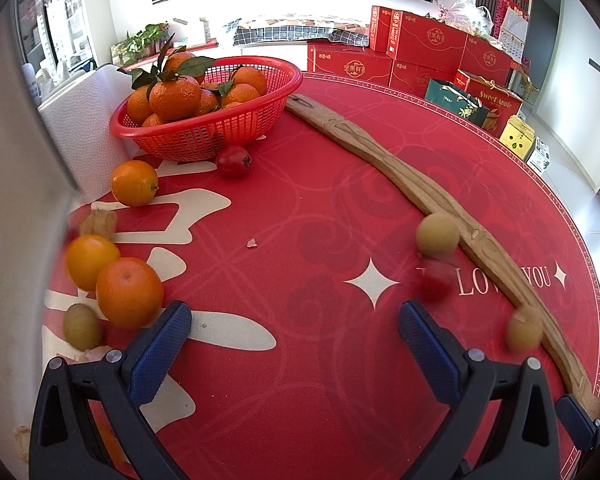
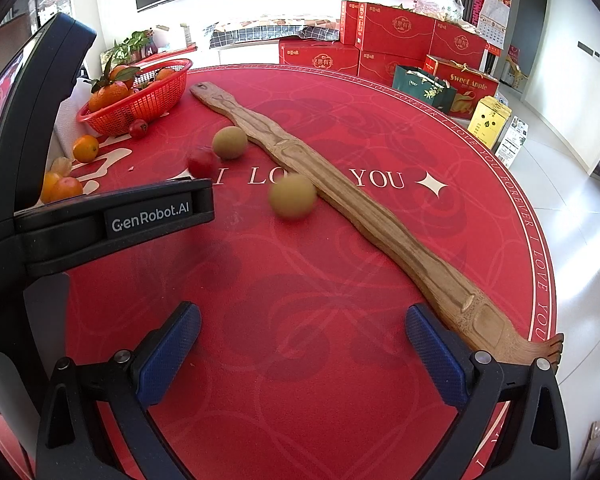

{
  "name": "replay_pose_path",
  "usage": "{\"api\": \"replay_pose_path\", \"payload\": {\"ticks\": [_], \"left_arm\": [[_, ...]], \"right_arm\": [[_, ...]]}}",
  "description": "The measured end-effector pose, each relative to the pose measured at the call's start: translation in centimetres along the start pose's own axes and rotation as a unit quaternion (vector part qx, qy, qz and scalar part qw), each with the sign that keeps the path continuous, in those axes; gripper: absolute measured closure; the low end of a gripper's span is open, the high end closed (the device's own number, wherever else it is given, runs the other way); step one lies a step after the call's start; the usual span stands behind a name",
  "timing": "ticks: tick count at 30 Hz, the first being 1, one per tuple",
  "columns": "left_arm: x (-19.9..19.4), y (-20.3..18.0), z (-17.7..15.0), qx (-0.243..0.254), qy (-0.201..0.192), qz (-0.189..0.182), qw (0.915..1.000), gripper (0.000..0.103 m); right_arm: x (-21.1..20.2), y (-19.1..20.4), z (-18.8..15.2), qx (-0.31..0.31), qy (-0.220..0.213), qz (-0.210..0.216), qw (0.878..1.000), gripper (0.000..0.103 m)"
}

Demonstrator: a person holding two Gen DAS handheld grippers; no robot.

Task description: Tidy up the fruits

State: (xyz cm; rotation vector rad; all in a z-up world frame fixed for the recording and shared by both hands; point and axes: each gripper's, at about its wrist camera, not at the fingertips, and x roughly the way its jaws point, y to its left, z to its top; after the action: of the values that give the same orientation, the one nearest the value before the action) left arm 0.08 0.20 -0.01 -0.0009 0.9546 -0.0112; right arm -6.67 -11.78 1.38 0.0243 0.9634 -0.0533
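A: We start with the round red surface (image 2: 340,264), which fills most of both views. Across it, from the upper middle down to the lower right of the right wrist view, lies a long carved wooden stick (image 2: 340,196).

B: Next in size we have the red mesh basket (image 1: 220,128), upper left in the left wrist view, heaped with leafy oranges (image 1: 176,94). A small red fruit (image 1: 233,161) sits right at its foot.

A: Behind the surface, in the upper right of the frame, we see stacked red gift boxes (image 1: 428,46).

B: Down the left edge of the left wrist view we count loose fruit: one orange (image 1: 134,183) below the basket, two more oranges (image 1: 129,292) touching each other lower down, and a small green-brown fruit (image 1: 81,326) just below them.

A: Right of centre, a green-brown ball-like fruit (image 1: 437,235) rests against the stick, a blurred red one (image 1: 434,280) just below it, and another greenish one (image 1: 524,329) further along the stick.

B: Our left tongs (image 1: 294,332) are spread wide with nothing between them.

A: Our right tongs (image 2: 302,334) are likewise released, empty, at the bottom of their frame.
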Motion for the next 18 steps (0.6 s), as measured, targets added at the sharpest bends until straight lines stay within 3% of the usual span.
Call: {"api": "replay_pose_path", "payload": {"ticks": [18], "left_arm": [[0.0,-0.02,-0.01,0.0,0.0,0.0,1.0,0.0]], "right_arm": [[0.04,-0.08,-0.02,0.0,0.0,0.0,1.0,0.0]]}}
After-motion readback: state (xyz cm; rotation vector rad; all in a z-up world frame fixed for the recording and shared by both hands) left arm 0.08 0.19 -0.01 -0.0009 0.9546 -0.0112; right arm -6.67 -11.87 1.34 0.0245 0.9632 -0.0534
